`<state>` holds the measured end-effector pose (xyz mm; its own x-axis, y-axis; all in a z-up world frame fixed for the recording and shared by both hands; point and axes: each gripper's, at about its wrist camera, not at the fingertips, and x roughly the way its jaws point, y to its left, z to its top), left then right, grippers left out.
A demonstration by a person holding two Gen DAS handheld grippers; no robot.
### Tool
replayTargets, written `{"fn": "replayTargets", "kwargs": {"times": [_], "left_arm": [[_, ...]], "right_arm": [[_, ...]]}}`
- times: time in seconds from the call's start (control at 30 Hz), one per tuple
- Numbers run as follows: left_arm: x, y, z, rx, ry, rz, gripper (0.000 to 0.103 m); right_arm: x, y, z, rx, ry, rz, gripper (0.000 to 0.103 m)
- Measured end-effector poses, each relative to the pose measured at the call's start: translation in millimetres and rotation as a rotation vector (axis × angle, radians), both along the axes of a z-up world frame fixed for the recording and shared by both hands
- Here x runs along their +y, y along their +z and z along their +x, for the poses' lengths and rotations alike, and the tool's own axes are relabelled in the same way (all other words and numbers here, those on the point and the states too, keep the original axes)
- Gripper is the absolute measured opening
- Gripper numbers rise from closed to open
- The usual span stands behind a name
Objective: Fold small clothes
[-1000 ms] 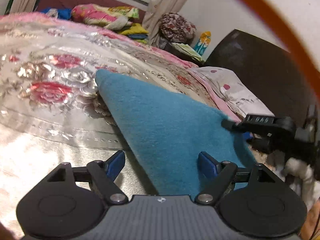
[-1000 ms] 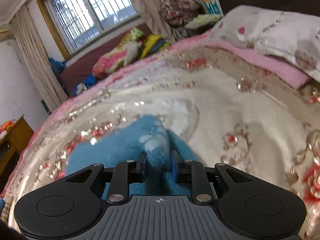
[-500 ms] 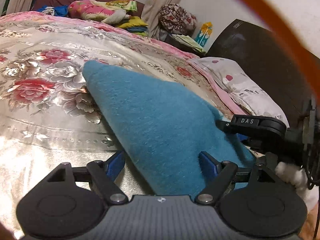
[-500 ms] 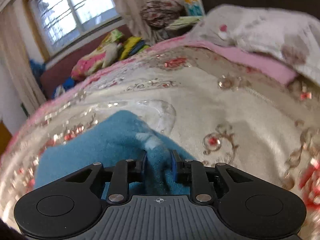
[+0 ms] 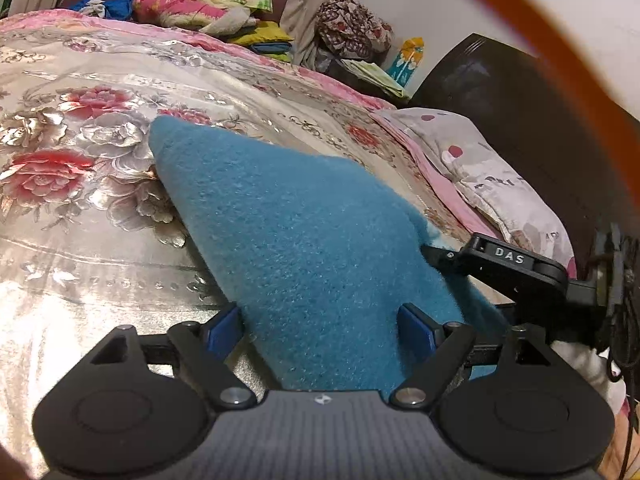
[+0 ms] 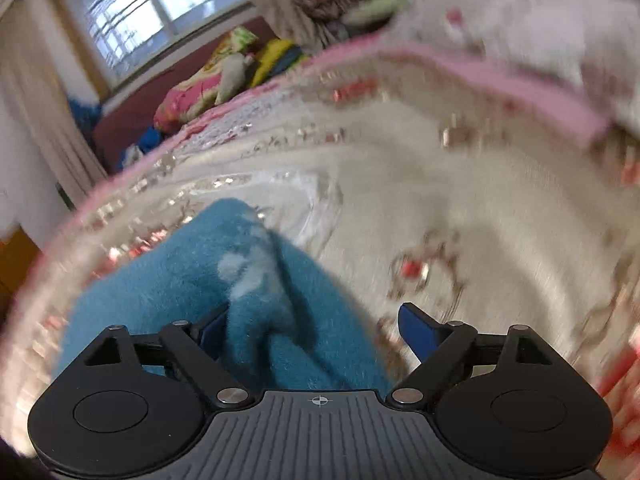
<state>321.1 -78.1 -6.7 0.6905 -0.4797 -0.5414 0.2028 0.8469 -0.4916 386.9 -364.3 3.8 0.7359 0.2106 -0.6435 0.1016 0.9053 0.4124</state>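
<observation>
Teal fleece garment (image 5: pixel 304 248) lies half-folded on the floral bedspread (image 5: pixel 80 208) between the wide-spread left gripper (image 5: pixel 320 324) and right gripper (image 6: pixel 312 324), so lay its fold flat before withdrawing.

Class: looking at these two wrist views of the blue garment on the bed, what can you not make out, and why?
- Blue garment: type and near edge hidden behind the left hand-held gripper body, left wrist view.
- Bedspread pattern: smeared by motion blur, right wrist view.
- Right hand-held gripper: jaws wide, but whether the fingers touch the cloth is unclear.
</observation>
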Motion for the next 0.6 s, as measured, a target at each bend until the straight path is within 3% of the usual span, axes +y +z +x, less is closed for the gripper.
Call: {"fn": "replayTargets", "kwargs": {"times": [0.03, 0.1, 0.23, 0.37, 0.5, 0.6], "left_arm": [[1.8, -0.4, -1.3, 0.001, -0.007, 0.0, 0.085], [9.4, -1.3, -5.4, 0.002, -0.022, 0.0, 0.083], [33.2, 2.4, -21.2, -0.004, -0.034, 0.02, 0.08], [63.0, 10.5, -54.2, -0.006, -0.092, 0.097, 0.078], [75.8, 15.3, -85.4, 0.002, -0.082, 0.158, 0.078], [73.3, 16.0, -93.6, -0.03, -0.076, 0.192, 0.078]], "right_arm": [[-3.3, -3.1, -3.9, 0.008, -0.001, 0.072, 0.073], [-2.3, -6.3, -11.1, 0.027, 0.009, 0.169, 0.068], [11.1, -4.3, -32.6, 0.06, 0.048, 0.216, 0.065], [32.5, -1.7, -66.7, 0.09, 0.112, 0.257, 0.062], [62.6, -9.8, -109.0, 0.141, 0.196, 0.313, 0.061], [76.0, -8.8, -128.0, 0.126, 0.198, 0.244, 0.061]]}}
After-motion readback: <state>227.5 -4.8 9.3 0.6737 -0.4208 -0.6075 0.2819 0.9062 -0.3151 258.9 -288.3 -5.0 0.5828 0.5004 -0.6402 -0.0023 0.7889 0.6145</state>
